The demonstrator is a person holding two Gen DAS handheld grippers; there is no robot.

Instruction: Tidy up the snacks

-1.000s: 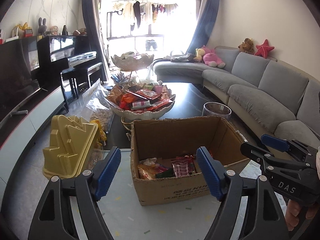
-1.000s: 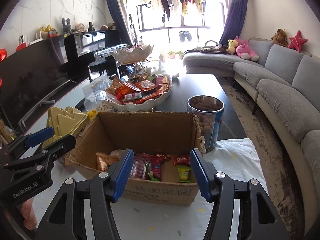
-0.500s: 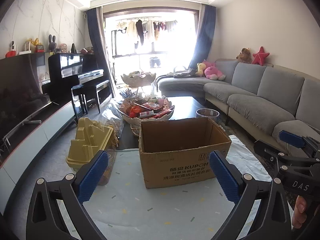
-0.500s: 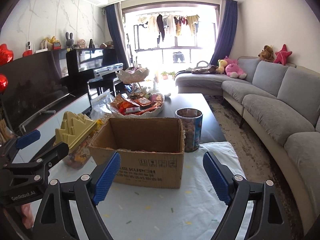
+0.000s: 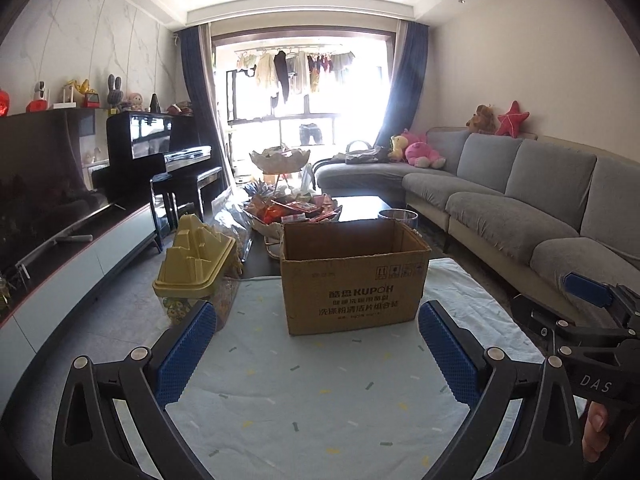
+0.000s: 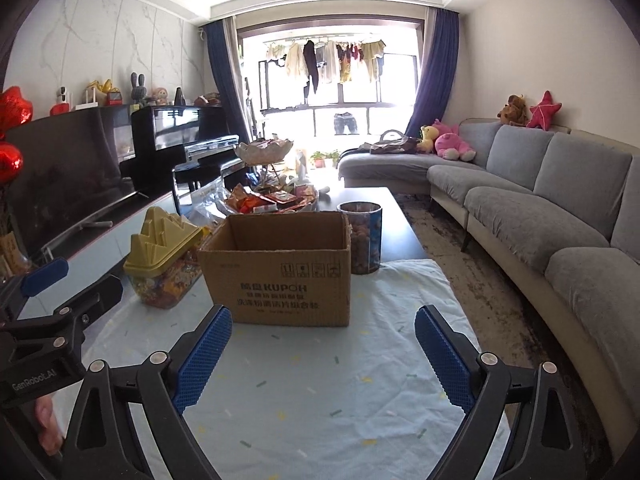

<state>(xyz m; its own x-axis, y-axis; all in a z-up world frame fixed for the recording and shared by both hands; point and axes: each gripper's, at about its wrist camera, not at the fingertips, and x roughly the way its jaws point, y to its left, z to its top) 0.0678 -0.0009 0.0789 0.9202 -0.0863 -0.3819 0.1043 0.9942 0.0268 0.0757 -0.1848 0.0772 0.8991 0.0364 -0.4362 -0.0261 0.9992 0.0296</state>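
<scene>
An open brown cardboard box [image 5: 352,276] stands on a pale cloth [image 5: 320,392]; it also shows in the right wrist view [image 6: 280,272]. Its contents are hidden from here. Behind it a white tiered bowl holds wrapped snacks [image 5: 296,210], also seen from the right [image 6: 272,200]. My left gripper [image 5: 320,354] is open and empty, well in front of the box. My right gripper [image 6: 322,354] is open and empty, also in front of it.
A clear snack jar with a yellow lid [image 5: 196,268] stands left of the box. A round tin of snacks [image 6: 362,238] stands at the box's right rear. A grey sofa [image 5: 520,208] runs along the right, a low TV cabinet [image 5: 72,264] along the left.
Both grippers have pulled back and away from the box and opened wider. The view has levelled, so the box's inside no longer shows.
</scene>
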